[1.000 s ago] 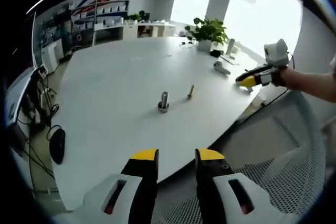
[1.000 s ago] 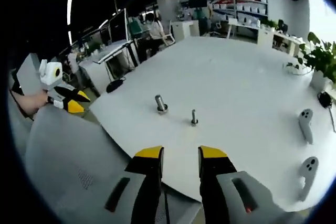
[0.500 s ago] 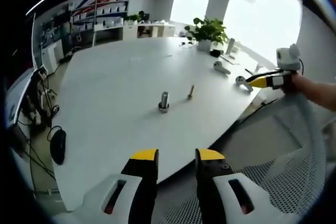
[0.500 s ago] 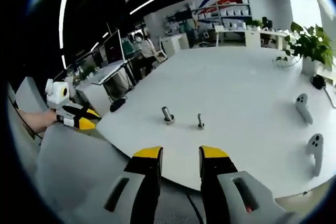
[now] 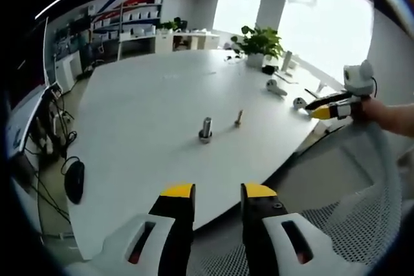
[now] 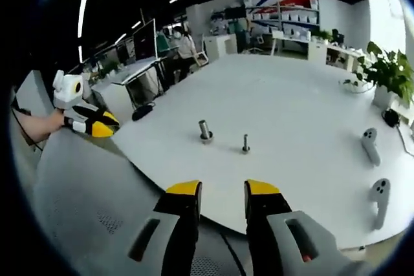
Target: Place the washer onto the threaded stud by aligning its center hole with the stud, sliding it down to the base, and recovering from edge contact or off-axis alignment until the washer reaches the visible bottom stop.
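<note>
Left gripper view. Two small metal parts stand upright on the white worktop (image 5: 149, 114), near each other but apart. The thicker one (image 5: 206, 128) is a grey cylinder with a wider ring at its foot; whether that ring is the washer cannot be told at this size. The slimmer threaded stud (image 5: 239, 118) stands beside it, brassy in tone. The left claw (image 5: 218, 192) hangs short of the worktop edge above a mesh chair seat (image 5: 336, 218), its yellow-tipped jaws apart and empty. At right, a hand (image 5: 367, 109) holds the right claw (image 5: 317, 110) beyond the worktop corner; its jaw gap cannot be told.

Right gripper view. The thicker cylinder (image 6: 205, 130) and the stud (image 6: 246, 143) stand near mid-worktop (image 6: 291, 101), the stud grey here. Two white handheld controllers (image 6: 369, 147) lie well apart from them. The right claw (image 6: 222, 190) points at the parts from off the worktop, jaws apart, empty. At left, a hand (image 6: 45, 124) holds the left claw (image 6: 103, 127).
</note>
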### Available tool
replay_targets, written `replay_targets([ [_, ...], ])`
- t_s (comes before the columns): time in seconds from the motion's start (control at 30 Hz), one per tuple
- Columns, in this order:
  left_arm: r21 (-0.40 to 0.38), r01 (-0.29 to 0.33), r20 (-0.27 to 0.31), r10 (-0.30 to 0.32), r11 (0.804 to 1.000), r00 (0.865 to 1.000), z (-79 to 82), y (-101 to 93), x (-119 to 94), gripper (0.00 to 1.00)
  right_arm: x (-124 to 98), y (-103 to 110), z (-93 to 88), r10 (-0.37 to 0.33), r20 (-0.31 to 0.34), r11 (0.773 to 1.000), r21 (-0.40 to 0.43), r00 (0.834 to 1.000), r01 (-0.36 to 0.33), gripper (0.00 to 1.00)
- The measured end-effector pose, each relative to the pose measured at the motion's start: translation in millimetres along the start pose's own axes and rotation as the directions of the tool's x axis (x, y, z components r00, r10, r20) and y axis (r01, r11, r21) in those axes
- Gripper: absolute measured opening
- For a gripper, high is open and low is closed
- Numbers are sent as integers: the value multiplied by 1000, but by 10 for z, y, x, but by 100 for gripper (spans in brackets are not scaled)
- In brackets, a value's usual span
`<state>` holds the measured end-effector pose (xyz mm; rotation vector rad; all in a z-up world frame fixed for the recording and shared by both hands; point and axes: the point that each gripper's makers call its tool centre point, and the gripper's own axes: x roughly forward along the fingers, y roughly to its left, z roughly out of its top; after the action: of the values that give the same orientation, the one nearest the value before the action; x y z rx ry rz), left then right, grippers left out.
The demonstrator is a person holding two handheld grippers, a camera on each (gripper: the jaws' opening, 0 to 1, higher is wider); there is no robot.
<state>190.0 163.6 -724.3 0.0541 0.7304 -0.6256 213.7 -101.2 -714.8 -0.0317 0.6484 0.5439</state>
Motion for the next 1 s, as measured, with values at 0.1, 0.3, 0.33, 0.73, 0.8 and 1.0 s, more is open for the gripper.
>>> replay_targets([
  [0.1,-11,-5,48,6,1000,999,82,23,-37,26,11,-12,-14,-1,1,1000,19,1000,1,30],
  [0.3,-5,20,55,-20,1000,998,102,-34,-13,25,-38,-78,75,-22,68,999,51,997,18,28],
  [0.33,5,17,50,-17,1000,999,97,-35,-10,24,-20,-90,33,-27,47,998,62,999,24,28],
  [0.73,-29,-33,97,35,999,995,161,48,-49,25,-10,-55,-62,-14,1,999,45,1000,14,27],
  [0.8,-36,-32,86,35,999,996,135,21,-38,24,-24,-81,-74,-21,6,998,56,1000,20,27],
  [1.0,-38,-41,102,45,998,994,152,58,-62,23,15,3,-120,8,-27,999,46,1000,-7,26],
])
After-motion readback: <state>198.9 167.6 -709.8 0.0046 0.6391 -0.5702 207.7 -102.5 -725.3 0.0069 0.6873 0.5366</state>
